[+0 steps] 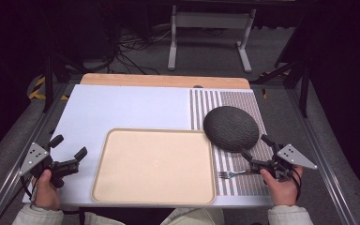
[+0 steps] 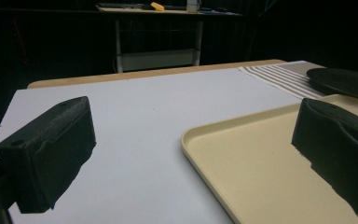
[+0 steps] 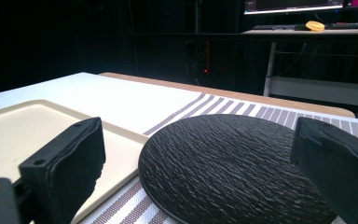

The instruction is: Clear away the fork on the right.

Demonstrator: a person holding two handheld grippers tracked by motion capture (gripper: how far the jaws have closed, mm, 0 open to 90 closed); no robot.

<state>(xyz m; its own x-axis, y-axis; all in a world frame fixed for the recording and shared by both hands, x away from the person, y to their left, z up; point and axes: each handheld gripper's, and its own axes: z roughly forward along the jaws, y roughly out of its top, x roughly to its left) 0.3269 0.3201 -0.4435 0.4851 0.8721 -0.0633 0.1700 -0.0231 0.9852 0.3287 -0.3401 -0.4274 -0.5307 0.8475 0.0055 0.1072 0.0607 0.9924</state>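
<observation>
Plate (image 1: 230, 128), round, black and rough-textured, is the thing nearest our right gripper; it rests on the striped placemat (image 1: 252, 180) at about three o'clock on the table (image 1: 122, 105), its left edge overlapping the rim of the tray. Largest before us is the white table itself. Next comes the beige tray (image 1: 153, 166), at six o'clock, just left of the plate. Our left gripper (image 1: 69, 149) hovers at eight o'clock, beside the tray's left edge, its jaws spread wide with nothing between them. Our right gripper (image 1: 256, 146) sits at four o'clock, jaws parted and empty, pointing at the plate's near rim. Smallest, a fork (image 1: 230, 174) lies on the placemat just below that gripper.
</observation>
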